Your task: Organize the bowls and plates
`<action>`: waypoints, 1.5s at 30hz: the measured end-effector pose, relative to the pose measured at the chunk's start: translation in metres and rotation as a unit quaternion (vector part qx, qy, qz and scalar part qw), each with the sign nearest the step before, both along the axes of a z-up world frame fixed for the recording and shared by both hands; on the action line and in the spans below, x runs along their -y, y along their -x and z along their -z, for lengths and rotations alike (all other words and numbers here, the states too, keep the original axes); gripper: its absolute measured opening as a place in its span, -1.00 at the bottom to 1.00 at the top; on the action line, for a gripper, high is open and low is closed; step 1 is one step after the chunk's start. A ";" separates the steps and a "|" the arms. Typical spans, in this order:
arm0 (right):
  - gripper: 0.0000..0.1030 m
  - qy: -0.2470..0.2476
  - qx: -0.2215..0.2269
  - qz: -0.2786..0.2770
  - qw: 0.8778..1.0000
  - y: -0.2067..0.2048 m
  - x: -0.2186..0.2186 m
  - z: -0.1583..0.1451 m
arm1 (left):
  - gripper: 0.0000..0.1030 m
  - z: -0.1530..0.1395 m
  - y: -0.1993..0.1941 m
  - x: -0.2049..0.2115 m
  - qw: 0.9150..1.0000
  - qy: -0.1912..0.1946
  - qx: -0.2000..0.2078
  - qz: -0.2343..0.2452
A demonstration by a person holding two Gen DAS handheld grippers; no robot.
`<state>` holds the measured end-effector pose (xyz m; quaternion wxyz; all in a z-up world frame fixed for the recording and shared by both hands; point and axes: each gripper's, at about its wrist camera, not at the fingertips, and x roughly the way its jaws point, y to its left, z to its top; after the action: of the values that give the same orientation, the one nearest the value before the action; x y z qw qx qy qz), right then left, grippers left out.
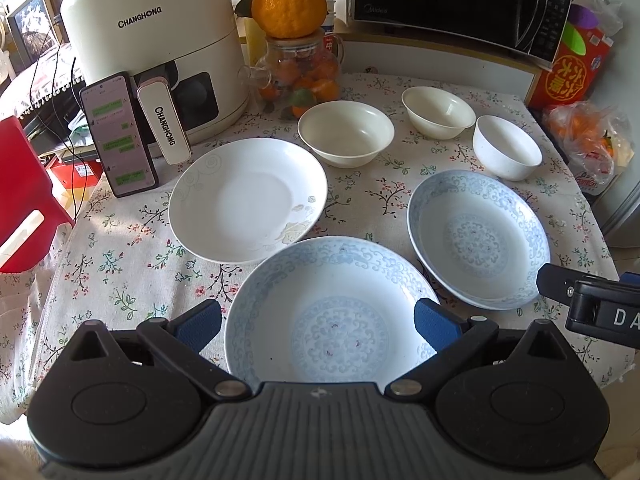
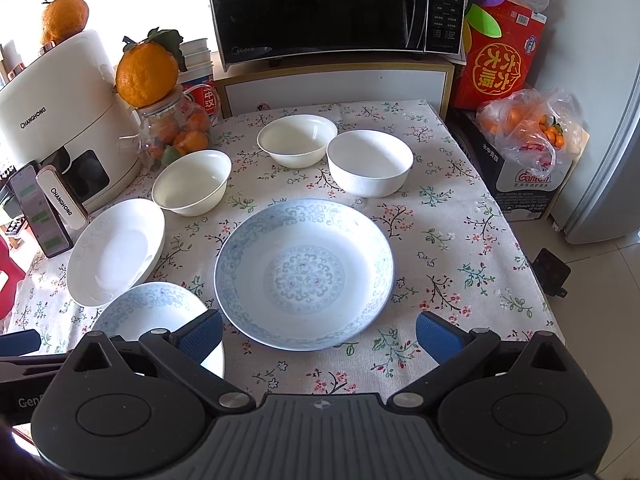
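Observation:
Three plates and three bowls lie on a floral tablecloth. A blue-patterned plate [image 1: 332, 312] [image 2: 156, 312] sits nearest, between my left gripper's [image 1: 318, 326] open blue fingers. A second blue-patterned plate [image 1: 478, 238] [image 2: 304, 272] lies to its right, just ahead of my open, empty right gripper [image 2: 319, 338]. A white plate [image 1: 248, 200] [image 2: 116, 250] lies at the left. Behind stand a cream bowl [image 1: 346, 134] [image 2: 192, 182], another cream bowl [image 1: 438, 112] [image 2: 297, 140] and a white bowl [image 1: 507, 148] [image 2: 370, 162].
A Changhong air fryer [image 1: 152, 52] and a leaning phone [image 1: 116, 132] stand at the back left, with a glass jar of oranges [image 1: 304, 72]. A microwave [image 2: 336, 4] sits behind. A red box [image 2: 496, 56] and a bag of oranges [image 2: 528, 124] are off the table's right edge.

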<state>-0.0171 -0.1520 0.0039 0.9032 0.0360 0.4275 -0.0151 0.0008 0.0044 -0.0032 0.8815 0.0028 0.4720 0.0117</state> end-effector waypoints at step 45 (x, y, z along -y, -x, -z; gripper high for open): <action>0.92 -0.035 -0.024 0.008 0.999 -0.015 0.014 0.009 | 0.99 0.001 -0.006 0.003 1.000 -0.005 0.016 0.021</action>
<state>-0.0021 -0.1661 -0.0054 0.8908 0.0702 0.4488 -0.0082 0.0064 0.0016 -0.0047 0.8890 0.0169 0.4575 -0.0047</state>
